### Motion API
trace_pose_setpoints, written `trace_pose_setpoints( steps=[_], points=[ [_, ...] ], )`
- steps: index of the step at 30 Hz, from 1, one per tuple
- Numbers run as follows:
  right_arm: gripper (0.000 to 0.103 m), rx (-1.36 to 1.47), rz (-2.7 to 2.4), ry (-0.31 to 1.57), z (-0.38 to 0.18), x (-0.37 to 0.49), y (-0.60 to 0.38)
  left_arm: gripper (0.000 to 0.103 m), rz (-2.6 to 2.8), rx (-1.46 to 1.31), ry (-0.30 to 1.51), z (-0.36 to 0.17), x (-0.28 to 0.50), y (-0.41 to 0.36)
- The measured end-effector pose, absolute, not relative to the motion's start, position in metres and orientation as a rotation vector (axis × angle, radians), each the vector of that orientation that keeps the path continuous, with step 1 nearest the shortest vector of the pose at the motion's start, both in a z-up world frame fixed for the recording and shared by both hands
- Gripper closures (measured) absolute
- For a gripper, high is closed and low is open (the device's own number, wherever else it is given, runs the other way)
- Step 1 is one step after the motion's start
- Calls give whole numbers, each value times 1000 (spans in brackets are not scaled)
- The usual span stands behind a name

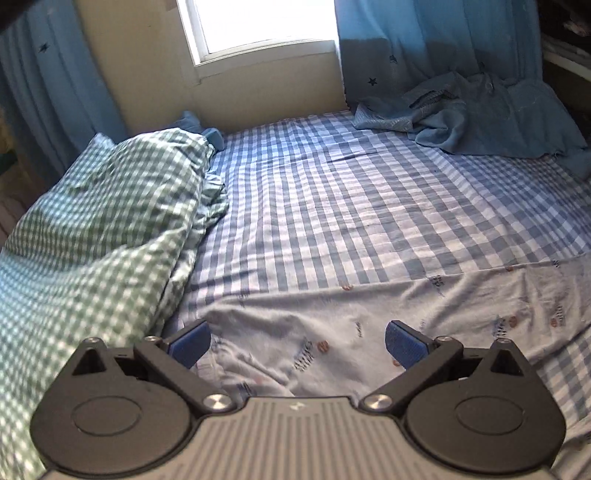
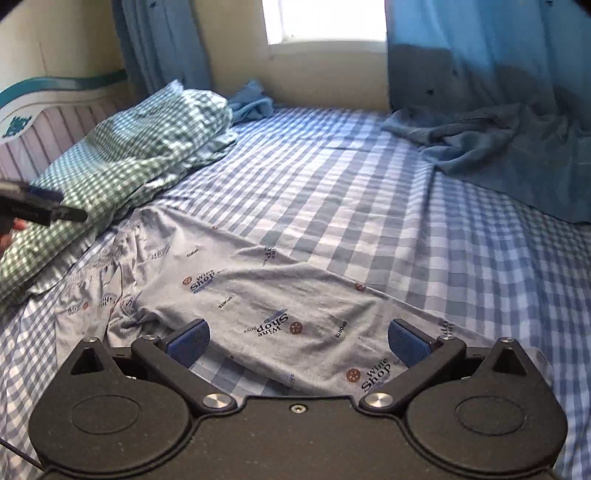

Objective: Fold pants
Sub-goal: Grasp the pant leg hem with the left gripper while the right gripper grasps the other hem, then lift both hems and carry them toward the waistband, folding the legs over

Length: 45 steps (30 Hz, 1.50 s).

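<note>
Pale grey-blue pants (image 2: 258, 291) with small printed logos lie spread across the near part of the checked bed, waistband toward the left by the pillow. In the left wrist view the same pants (image 1: 369, 314) run from under my fingers off to the right. My left gripper (image 1: 297, 341) hovers open over the waistband end, nothing between its blue pads. My right gripper (image 2: 298, 341) is open too, over a pant leg near the bed's front. The left gripper (image 2: 44, 210) also shows at the left edge of the right wrist view, above the pillow.
A green-and-white checked pillow (image 1: 99, 221) lies along the left side. A crumpled blue cloth (image 1: 472, 114) sits at the far right under a blue curtain (image 1: 424, 44). The blue checked sheet (image 1: 351, 206) stretches back to the wall below a window (image 1: 258, 26).
</note>
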State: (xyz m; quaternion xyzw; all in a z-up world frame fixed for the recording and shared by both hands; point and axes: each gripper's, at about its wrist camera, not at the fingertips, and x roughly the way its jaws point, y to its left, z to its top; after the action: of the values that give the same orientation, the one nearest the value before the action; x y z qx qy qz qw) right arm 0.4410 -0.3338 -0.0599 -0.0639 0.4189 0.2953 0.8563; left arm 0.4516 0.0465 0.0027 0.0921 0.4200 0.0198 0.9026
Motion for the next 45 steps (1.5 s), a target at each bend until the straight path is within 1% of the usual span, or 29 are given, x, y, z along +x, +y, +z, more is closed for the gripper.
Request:
trace_pose_setpoints(
  steps=[4,8,11,12,14,15,16,17,18,20,22,23,25,26,27,28,29,30,31,32,33,35,38,42,45],
  points=[
    [1,-250,618,903,-93,495,-323,0,10,289,921,-40,523,64],
    [1,-234,626,938,-137,547,-308,0,-30,293,990,-92,582,76],
    [1,-200,697,961,-162,576,-291,0,-125,353,1009,-123,607,74],
    [5,-197,720,968,-169,584,-285,0,-167,381,1010,-132,612,71],
    [16,-193,770,989,-181,598,-274,3,-238,433,1017,-147,621,68],
    [22,-198,786,1001,-187,603,-269,9,-268,447,1016,-151,624,68],
    [28,-211,804,1012,-191,606,-266,12,-303,455,1020,-155,625,66],
    [31,-233,823,1018,-195,608,-262,18,-337,446,1035,-156,627,67],
    [38,-248,837,1017,-198,608,-260,22,-381,428,1054,-157,629,68],
    [41,-274,862,1000,-198,606,-260,26,-457,401,1077,-159,630,72],
    [53,-283,877,1001,-197,605,-263,26,-508,408,1099,-161,629,73],
    [56,-286,880,1004,-196,604,-264,27,-520,425,1107,-163,628,72],
    [66,-305,882,1007,-196,602,-265,36,-517,461,1136,-170,627,70],
    [68,-313,880,1007,-195,600,-264,48,-520,464,1157,-174,628,70],
    [72,-322,875,1008,-195,598,-264,58,-531,438,1176,-176,631,70],
    [79,-329,870,1008,-195,596,-263,63,-529,402,1174,-176,631,72],
    [84,-335,865,1008,-194,594,-262,82,-519,376,1166,-174,631,73],
    [94,-347,859,1008,-194,592,-260,96,-505,353,1157,-170,630,74],
    [99,-370,848,1003,-193,589,-258,96,-490,337,1147,-167,630,75],
    [101,-395,841,998,-191,587,-255,102,-483,320,1137,-164,629,76],
    [103,-414,833,994,-189,584,-253,103,-472,299,1135,-163,628,77],
    [103,-456,812,969,-182,579,-249,103,-432,274,1134,-159,628,76],
    [103,-496,775,925,-169,578,-245,103,-389,282,1084,-147,625,74],
    [103,-534,703,872,-151,591,-245,103,-334,252,1001,-130,637,72],
    [103,-514,654,860,-143,609,-249,103,-333,246,981,-130,647,70]
  ],
)
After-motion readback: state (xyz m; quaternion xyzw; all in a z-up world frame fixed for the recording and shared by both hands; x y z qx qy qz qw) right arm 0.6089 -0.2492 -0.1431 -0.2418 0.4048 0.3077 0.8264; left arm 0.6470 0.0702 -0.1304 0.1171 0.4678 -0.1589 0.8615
